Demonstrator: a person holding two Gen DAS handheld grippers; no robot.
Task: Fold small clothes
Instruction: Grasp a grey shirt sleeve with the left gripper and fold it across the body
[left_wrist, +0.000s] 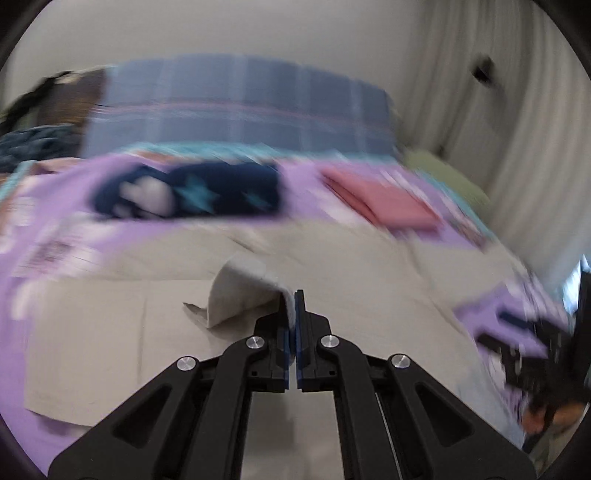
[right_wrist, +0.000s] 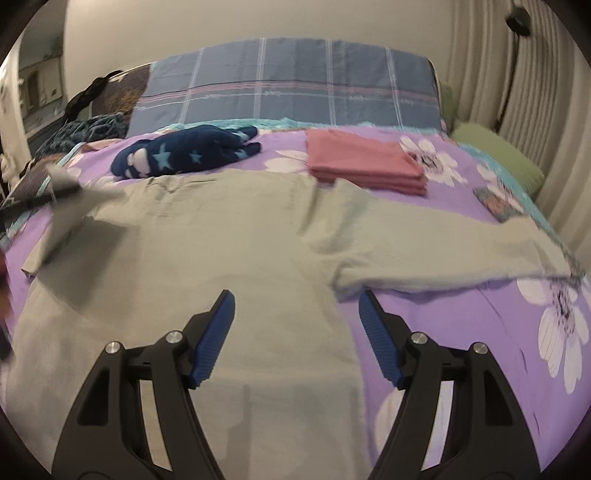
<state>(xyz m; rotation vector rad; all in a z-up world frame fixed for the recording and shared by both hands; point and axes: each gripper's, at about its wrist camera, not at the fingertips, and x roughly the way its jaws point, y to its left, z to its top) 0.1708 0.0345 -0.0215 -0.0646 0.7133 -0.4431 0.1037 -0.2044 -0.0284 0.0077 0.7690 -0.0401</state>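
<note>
Left gripper (left_wrist: 294, 299) pinching a fold of the grey shirt (left_wrist: 240, 291), lifted a bit off the rest. Right gripper (right_wrist: 296, 302) spread wide, nothing in it, just over the shirt spread on the purple bedspread (right_wrist: 461, 314).

text: none legible | labels: none | brands: none | numbers: none

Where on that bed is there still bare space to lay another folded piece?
Bare purple bedsheet lies right of the grey shirt, below its outstretched sleeve. A smaller gap sits between the navy star garment and the pink folded stack. The middle is crowded: the shirt covers it.
</note>
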